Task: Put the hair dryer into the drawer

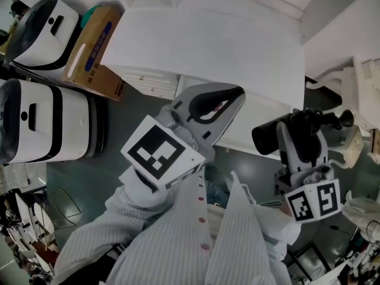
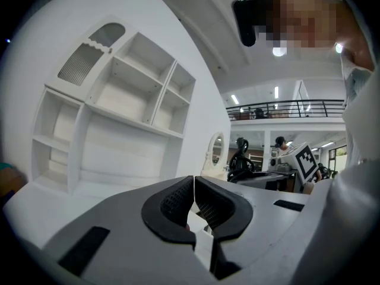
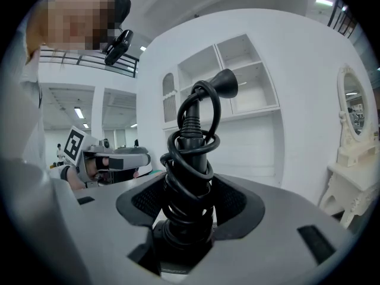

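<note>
The black hair dryer is held at its handle, with its cord wound round it, by my right gripper, which is shut on it. In the right gripper view the hair dryer stands up between the pads of that gripper. My left gripper is shut on nothing, its tips over the front edge of the white cabinet. Its pads meet in the left gripper view. I cannot make out a drawer front.
A white shelf unit rises behind the cabinet top, with a small vanity mirror to the right. On the floor at left stand two white machines and a cardboard box.
</note>
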Demonstrator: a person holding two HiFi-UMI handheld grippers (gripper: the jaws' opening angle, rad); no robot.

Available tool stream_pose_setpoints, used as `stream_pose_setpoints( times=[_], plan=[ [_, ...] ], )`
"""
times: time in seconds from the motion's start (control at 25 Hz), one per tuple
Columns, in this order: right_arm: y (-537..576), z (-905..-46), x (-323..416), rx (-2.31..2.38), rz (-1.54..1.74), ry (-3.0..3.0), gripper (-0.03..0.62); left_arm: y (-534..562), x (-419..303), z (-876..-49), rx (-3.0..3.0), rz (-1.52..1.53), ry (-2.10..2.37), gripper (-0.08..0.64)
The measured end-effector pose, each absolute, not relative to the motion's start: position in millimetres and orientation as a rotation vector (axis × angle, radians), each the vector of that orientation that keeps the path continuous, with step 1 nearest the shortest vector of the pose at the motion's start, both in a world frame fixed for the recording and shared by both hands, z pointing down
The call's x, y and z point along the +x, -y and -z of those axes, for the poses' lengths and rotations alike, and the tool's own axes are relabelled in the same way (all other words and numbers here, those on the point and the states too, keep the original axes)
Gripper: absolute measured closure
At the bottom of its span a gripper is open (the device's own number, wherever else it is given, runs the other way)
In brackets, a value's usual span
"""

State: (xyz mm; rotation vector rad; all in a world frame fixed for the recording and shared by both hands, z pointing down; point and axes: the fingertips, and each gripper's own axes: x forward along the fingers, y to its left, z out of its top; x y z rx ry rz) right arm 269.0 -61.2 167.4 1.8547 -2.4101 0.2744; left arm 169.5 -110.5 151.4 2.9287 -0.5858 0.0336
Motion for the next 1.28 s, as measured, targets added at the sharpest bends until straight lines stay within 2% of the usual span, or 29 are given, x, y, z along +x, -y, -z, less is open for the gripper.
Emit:
stream_pose_setpoints(
  times=[0.44, 1.28],
  plan=[
    [129.6, -165.8, 248.8, 1.791, -0.284, 2.468, 0.364, 168.3, 154.1, -151.0, 2.918, -0.04, 0.63, 0.548],
    [131.2, -190.2, 259.3, 1.718, -0.338, 2.431, 0.365, 171.8, 154.2, -168.6, 2.883, -0.089, 0.66, 0.548]
  ],
)
